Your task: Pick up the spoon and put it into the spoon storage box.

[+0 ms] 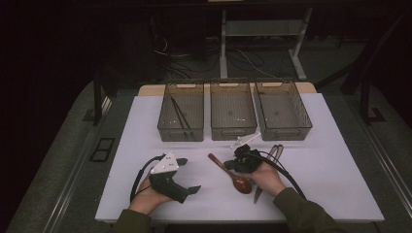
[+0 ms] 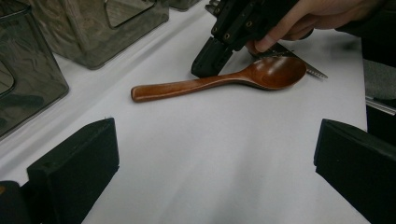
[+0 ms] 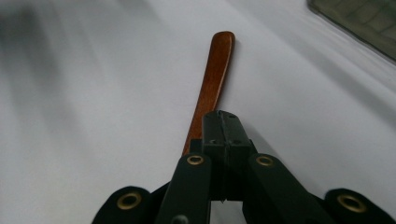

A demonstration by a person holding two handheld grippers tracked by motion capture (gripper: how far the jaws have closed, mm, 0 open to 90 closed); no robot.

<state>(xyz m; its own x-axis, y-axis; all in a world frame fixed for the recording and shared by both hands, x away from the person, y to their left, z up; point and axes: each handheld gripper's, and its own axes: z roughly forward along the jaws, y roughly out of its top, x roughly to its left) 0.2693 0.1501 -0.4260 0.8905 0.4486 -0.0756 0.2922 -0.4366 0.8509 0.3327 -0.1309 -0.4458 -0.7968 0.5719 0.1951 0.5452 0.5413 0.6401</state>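
A broad strip of bare white tabletop (image 1: 316, 184) lies open between the three smoky clear plastic bins (image 1: 233, 116) at the far edge and the hands. The brown wooden spoon (image 1: 232, 173) crosses the middle, just beside a serrated metal knife (image 2: 299, 60) and metal cutlery (image 1: 276, 152). The far left and right margins stay free.

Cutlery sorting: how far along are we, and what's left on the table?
Done: the left bin already holds a pair of chopsticks; the middle bin and right bin look empty. In hand: the right claw is closed, its tip over the wooden spoon's handle, not lifted yet. The left claw waits open. Left: the spoon, a knife and the metal utensils beside the right hand.
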